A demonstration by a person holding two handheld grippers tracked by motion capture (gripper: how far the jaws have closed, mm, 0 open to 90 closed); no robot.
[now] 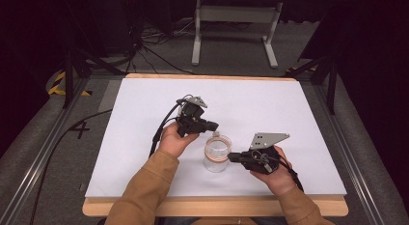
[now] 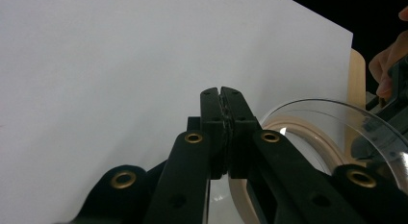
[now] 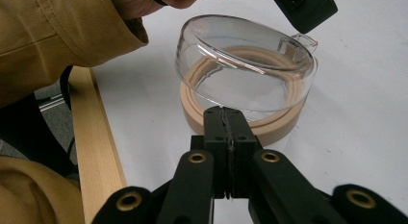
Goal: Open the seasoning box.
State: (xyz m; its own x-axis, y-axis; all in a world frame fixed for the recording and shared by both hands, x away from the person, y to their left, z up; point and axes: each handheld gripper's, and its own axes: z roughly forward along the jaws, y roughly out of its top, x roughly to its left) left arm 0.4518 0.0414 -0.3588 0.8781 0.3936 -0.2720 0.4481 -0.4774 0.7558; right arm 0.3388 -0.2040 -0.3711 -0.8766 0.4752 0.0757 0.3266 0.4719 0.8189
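Two tools meet over one clear round plastic container (image 1: 216,155) with a tan ring base (image 3: 240,119), standing near the front middle of the white-covered bench (image 1: 144,138). The left tool (image 1: 212,124) hovers at the far rim beside a small clear tab (image 3: 299,41), its jaws pressed flat together on nothing visible. The right tool (image 1: 231,157) sits at the near side, jaws likewise closed and empty, tips just short of the tan ring. The container looks light, stiff and slick, so it would likely skid or tip if pushed. The tab or the thin rim seems the surest place to pinch; the curved wall offers little purchase.
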